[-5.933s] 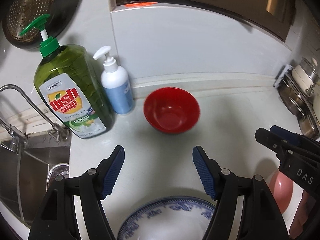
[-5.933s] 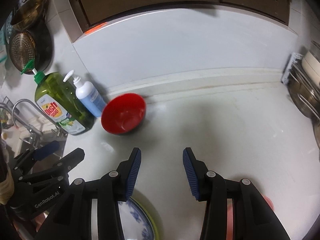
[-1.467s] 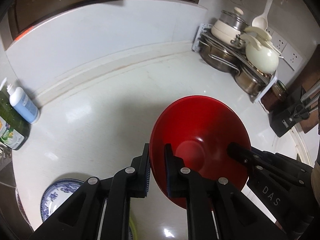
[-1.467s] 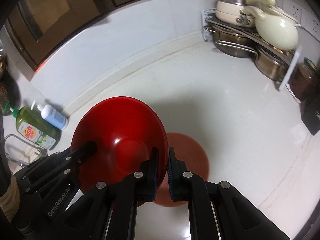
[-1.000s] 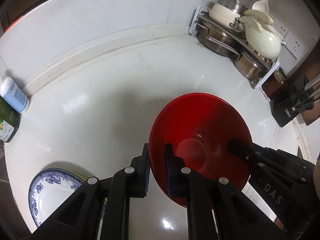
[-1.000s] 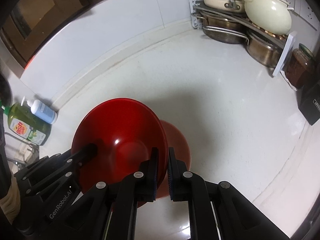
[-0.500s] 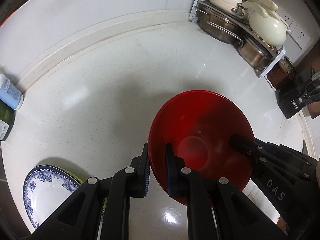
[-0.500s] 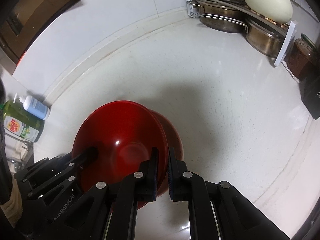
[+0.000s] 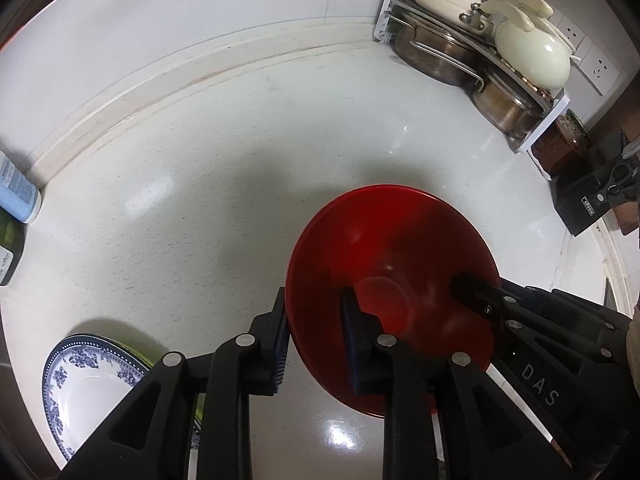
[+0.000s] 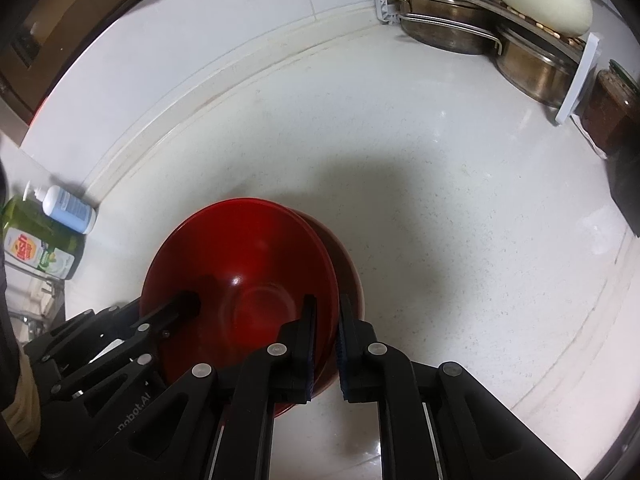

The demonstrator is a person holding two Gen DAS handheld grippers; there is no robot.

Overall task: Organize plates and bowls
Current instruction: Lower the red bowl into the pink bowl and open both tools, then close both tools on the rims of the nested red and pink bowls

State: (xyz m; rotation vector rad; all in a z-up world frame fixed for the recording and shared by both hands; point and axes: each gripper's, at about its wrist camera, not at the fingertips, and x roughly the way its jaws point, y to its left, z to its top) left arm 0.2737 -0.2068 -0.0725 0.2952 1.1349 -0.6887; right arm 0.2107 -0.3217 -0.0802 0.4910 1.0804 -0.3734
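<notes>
A glossy red bowl point(image 9: 392, 248) rests nested in a second, duller red bowl point(image 10: 349, 264) on the white counter. My left gripper point(image 9: 314, 320) straddles the bowl's near-left rim. Its jaws are opening: the rim still stands between the blue pads, with a gap on the inner side. My right gripper point(image 10: 325, 320) is shut on the opposite rim of the red bowl point(image 10: 240, 248), pads pinching the thin wall. Each gripper's black fingers point(image 10: 180, 304) show across the bowl in the other's view. A blue-and-white plate point(image 9: 88, 384) lies on a green one at the lower left.
A rack of steel pots and a cream casserole point(image 9: 480, 52) fills the far right corner, with a dark jar point(image 10: 612, 108) and a black knife block point(image 9: 592, 196) beside it. Soap bottles point(image 10: 68, 208) stand at the left by the wall.
Both grippers have lowered the red bowl into the duller red bowl on the counter. The left gripper's pads have spread apart from the rim; the right gripper stays clamped.
</notes>
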